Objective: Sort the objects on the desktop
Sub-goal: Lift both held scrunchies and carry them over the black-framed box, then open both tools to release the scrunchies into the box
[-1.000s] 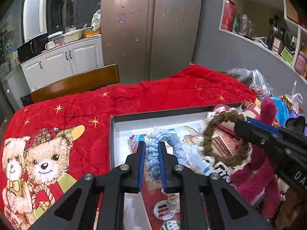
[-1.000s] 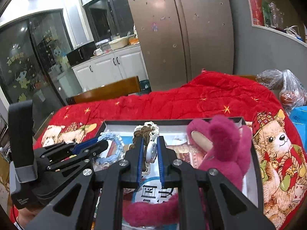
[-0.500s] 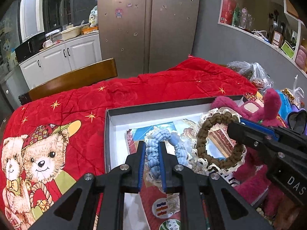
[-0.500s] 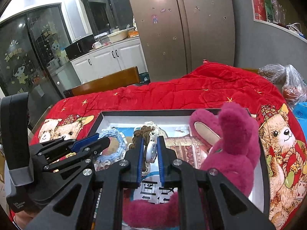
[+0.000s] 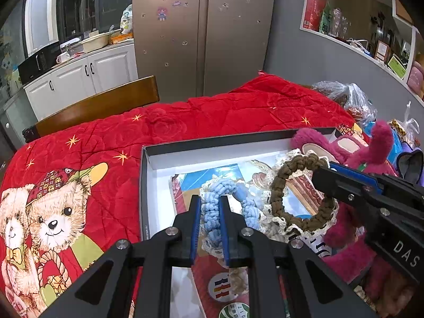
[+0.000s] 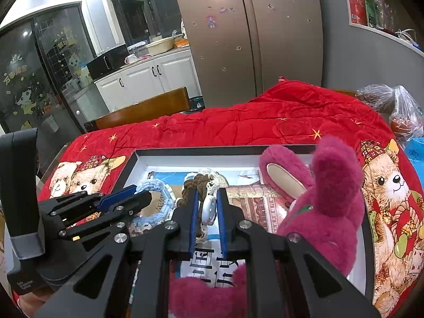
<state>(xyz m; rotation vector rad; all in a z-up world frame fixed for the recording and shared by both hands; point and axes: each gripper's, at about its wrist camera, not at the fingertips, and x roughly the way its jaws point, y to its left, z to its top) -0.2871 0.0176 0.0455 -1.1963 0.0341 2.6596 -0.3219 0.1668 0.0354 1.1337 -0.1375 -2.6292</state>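
A blue braided ring with a lace rim (image 5: 233,196) hangs over the black-rimmed box (image 5: 144,185), and my left gripper (image 5: 209,206) is shut on its near side. To its right a brown braided ring with white lace (image 5: 296,193) is held up by my right gripper (image 5: 322,176), shut on its edge. In the right wrist view the right gripper (image 6: 208,198) pinches the brown ring (image 6: 197,182) edge-on, while the left gripper (image 6: 147,193) holds the blue ring (image 6: 156,185) at the left. A pink plush toy (image 6: 326,206) lies in the box's right half.
Printed papers and cards (image 5: 220,288) line the bottom of the box. The box sits on a red quilt with bear pictures (image 5: 79,185). Plastic bags (image 5: 352,100) crowd the right edge. A wooden chair back (image 5: 98,106) stands behind the table.
Both rings have sunk a little closer to the box, and the brown ring now hangs lower beside the blue one. Both grips are unchanged.
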